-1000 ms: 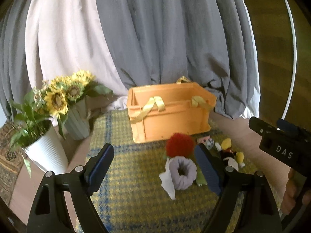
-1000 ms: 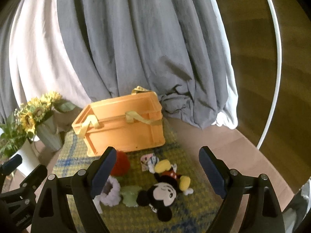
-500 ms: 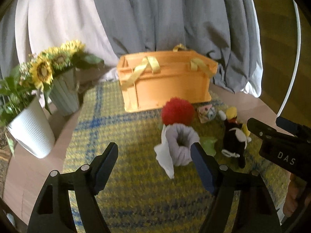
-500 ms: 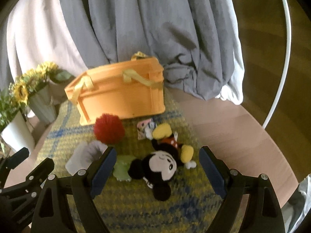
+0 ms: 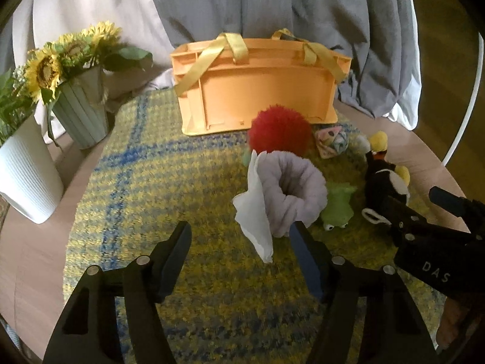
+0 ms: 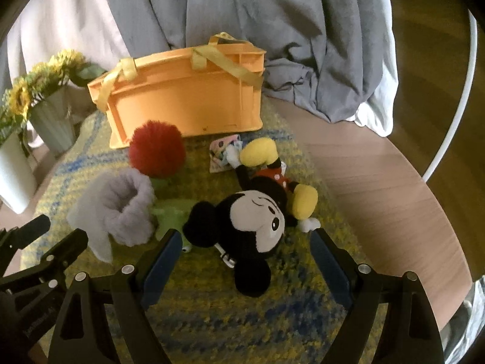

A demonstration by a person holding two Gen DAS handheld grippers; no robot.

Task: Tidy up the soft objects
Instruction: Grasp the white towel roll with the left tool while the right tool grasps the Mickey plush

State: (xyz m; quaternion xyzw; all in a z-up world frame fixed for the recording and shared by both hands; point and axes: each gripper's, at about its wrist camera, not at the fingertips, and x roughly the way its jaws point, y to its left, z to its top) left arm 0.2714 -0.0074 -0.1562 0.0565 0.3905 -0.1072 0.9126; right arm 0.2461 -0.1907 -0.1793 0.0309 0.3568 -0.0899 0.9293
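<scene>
An orange crate [image 5: 257,85] [image 6: 188,97] with yellow straps stands at the back of a yellow-blue woven mat [image 5: 182,188]. In front of it lie a red pompom [image 5: 280,129] [image 6: 157,150], a lilac fluffy roll with a white cloth [image 5: 291,194] [image 6: 124,212], a green frog plush [image 5: 338,209] [image 6: 172,215], a small patterned pouch [image 5: 330,142] [image 6: 224,151] and a mouse plush [image 5: 383,182] [image 6: 257,215]. My left gripper [image 5: 242,236] hangs just short of the lilac roll, its jaws closing with nothing between them. My right gripper [image 6: 245,248] stands open, its fingertips flanking the mouse plush's head without touching.
A green vase of sunflowers [image 5: 81,112] [image 6: 51,121] and a white ribbed pot [image 5: 24,176] stand left of the mat. Grey and white curtains [image 5: 272,6] hang behind the crate. Bare wood tabletop [image 6: 379,182] lies to the right, with a white hoop [image 6: 451,121] beyond.
Both grippers have dropped and tipped down toward the mat, so the toys loom larger. The left jaws have narrowed. The right gripper now frames the mouse plush's head.
</scene>
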